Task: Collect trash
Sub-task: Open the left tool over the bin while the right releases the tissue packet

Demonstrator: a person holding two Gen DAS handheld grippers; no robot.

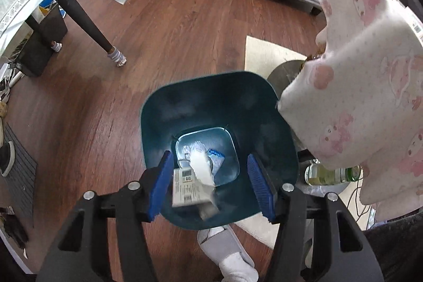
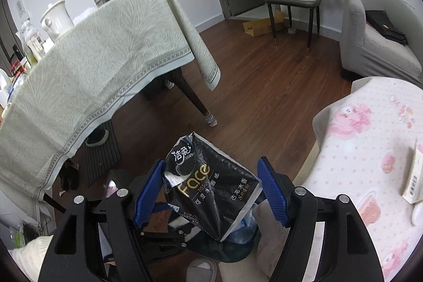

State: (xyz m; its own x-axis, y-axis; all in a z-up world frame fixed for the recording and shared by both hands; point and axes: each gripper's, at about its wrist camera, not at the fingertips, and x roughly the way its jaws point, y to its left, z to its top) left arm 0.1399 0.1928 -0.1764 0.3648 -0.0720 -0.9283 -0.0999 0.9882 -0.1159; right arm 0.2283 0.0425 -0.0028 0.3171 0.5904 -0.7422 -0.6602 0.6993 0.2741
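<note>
The left tool [image 1: 210, 184] hung over the dark teal bin [image 1: 219, 102] with its blue pads spread wide and nothing pinched between them — a white carton and crumpled tissue [image 1: 194, 183] sat blurred in the gap, beside the left pad, above the bin's mouth. More white and blue wrappers [image 1: 208, 152] lay at the bottom of the bin, which stood on the wooden floor [image 1: 158, 31]. To its right a pink-patterned cloth [image 1: 370, 97] draped over a low desk. The right tool [image 2: 211, 188] gripped a black tissue packet [image 2: 211, 186] between its pads — the packet was crumpled, its torn top pointing up, held over the floor between the tablecloth-covered desk [image 2: 92, 57] and the pink cloth.
</note>
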